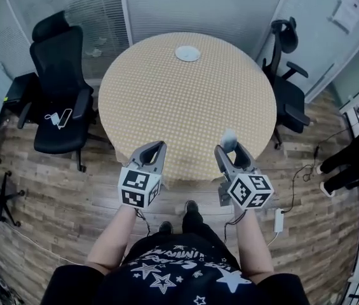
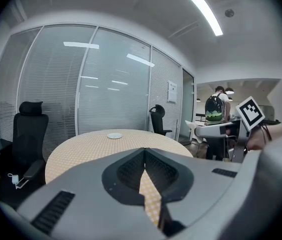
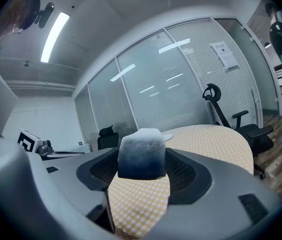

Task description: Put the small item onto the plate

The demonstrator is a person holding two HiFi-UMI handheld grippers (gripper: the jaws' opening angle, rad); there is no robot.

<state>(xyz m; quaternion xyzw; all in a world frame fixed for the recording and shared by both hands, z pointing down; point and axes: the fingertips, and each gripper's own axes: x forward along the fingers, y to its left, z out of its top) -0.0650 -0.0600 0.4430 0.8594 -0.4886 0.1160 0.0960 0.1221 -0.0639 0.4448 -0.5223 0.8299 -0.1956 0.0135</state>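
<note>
1. While the person stands at the near edge of the round table (image 1: 185,107), both bare forearms reach forward from the body. The two grippers are held side by side over that edge, and their jaws point toward the far side of the table.
2. The left gripper (image 2: 144,153) has its jaws pressed together at the tips, with nothing between them. Only the checked yellow tablecloth shows through the gap below the tips.
3. The right gripper (image 1: 228,150) is clamped on the small item (image 3: 141,153), which sits between the jaw tips, raised above the table and clear of the cloth.
4. The small item is a rounded block, pale and frosty grey on top and shading to darker blue lower down. Its surface is finely speckled. In the head view it shows as a light grey-blue lump at the jaw tips.
5. The plate (image 1: 187,53) is small, white and round. It lies on the far side of the table, well apart from both grippers.
6. A black office chair (image 1: 58,100) stands to the left of the table.
</note>
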